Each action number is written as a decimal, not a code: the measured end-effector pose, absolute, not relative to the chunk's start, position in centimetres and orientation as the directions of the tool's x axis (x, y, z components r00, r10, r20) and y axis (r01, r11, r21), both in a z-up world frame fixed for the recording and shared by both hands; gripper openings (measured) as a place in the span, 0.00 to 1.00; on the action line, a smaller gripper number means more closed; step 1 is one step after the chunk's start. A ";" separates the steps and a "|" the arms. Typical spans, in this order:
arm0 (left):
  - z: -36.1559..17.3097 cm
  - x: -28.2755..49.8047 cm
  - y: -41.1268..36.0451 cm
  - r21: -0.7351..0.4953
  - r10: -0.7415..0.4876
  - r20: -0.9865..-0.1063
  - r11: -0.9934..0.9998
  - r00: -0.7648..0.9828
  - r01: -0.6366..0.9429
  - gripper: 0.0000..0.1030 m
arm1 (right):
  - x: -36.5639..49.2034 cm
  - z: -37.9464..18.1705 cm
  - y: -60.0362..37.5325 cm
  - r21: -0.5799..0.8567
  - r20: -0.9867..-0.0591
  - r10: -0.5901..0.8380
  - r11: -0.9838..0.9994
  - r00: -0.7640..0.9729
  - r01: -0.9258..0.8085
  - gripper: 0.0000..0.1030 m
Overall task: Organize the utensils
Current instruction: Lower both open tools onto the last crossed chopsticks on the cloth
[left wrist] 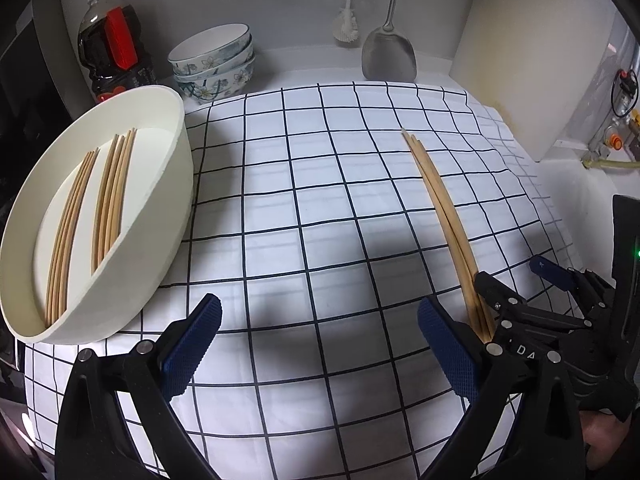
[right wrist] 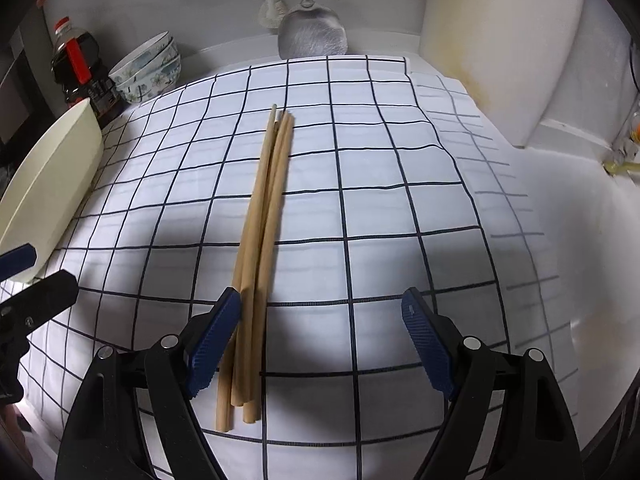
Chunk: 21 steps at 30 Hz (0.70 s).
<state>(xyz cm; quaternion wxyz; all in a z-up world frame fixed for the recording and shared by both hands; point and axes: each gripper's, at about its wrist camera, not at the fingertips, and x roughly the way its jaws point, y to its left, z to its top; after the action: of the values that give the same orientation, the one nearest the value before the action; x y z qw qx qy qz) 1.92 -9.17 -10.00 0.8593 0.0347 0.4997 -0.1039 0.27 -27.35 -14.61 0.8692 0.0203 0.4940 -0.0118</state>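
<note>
Right gripper (right wrist: pixel 322 340) was low over the checked cloth (right wrist: pixel 380 184), jaws spread wide, nothing clamped; a bundle of loose chopsticks (right wrist: pixel 264 220) lay on the cloth between them, against the left pad. Left gripper (left wrist: pixel 320 344) also gaped wide and held nothing. More chopsticks (left wrist: pixel 86 208) lay in the white basin (left wrist: pixel 160 216) at cloth's left edge

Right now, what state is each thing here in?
Left gripper: open, empty.
Right gripper: open, around the loose chopsticks, one pad against them.
Loose chopsticks: bundled, flat on the checked cloth.
White tray: holds two chopstick groups.
Bowls: stacked, upright.
Sauce bottle: capped, upright.
</note>
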 end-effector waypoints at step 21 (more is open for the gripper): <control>-12.4 2.9 -13.9 -0.052 -0.172 -0.870 0.964 0.462 0.261 0.94 | 0.2 -14.6 -31.6 0.031 -0.841 0.010 0.999 0.541 0.030 0.68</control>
<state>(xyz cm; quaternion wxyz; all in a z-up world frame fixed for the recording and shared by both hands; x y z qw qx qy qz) 2.87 -13.91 -12.38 0.8539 0.0443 0.5029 -0.1269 0.18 -31.63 -14.59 0.8776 0.0209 0.4788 -0.0060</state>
